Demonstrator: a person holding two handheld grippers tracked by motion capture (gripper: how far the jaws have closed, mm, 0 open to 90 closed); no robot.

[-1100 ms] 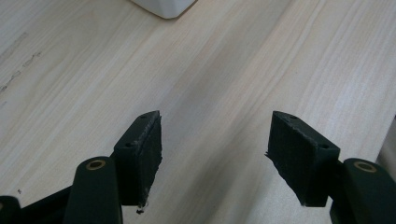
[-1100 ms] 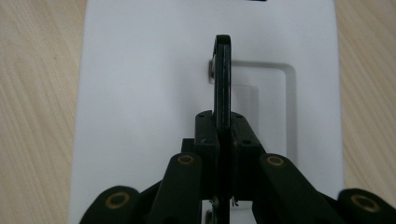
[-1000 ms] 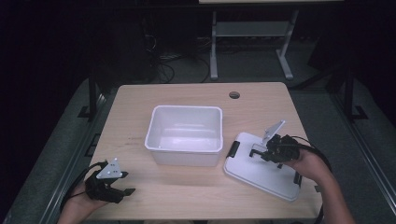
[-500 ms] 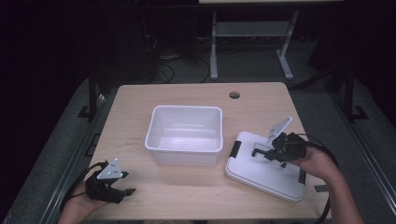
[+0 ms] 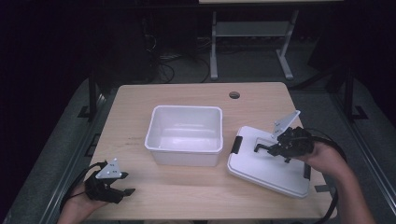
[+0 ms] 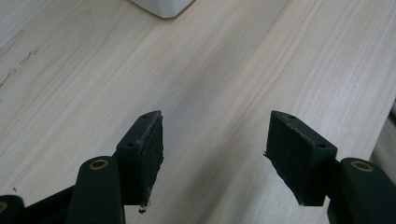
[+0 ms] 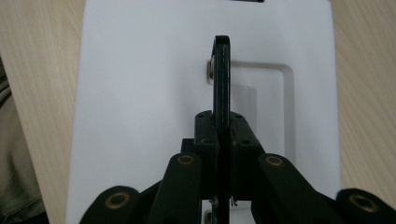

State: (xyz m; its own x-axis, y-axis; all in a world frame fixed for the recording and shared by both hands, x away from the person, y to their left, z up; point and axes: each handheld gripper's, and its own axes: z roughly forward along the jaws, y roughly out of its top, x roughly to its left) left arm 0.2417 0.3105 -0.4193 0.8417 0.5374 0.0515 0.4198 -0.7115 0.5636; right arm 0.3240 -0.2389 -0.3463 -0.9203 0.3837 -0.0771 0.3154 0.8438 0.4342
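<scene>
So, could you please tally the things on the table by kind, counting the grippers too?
White bin: 1
White lid with its black handle: 1
Grippers: 2, the left gripper and the right gripper
Total: 4

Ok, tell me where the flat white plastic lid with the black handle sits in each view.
High view: flat white plastic lid at lower right, beside the white tub.
Left gripper view: I can't pick it out.
Right gripper view: it spans the frame's middle, the right tool clamped on its black handle.
Shared landmark: the wooden table.
</scene>
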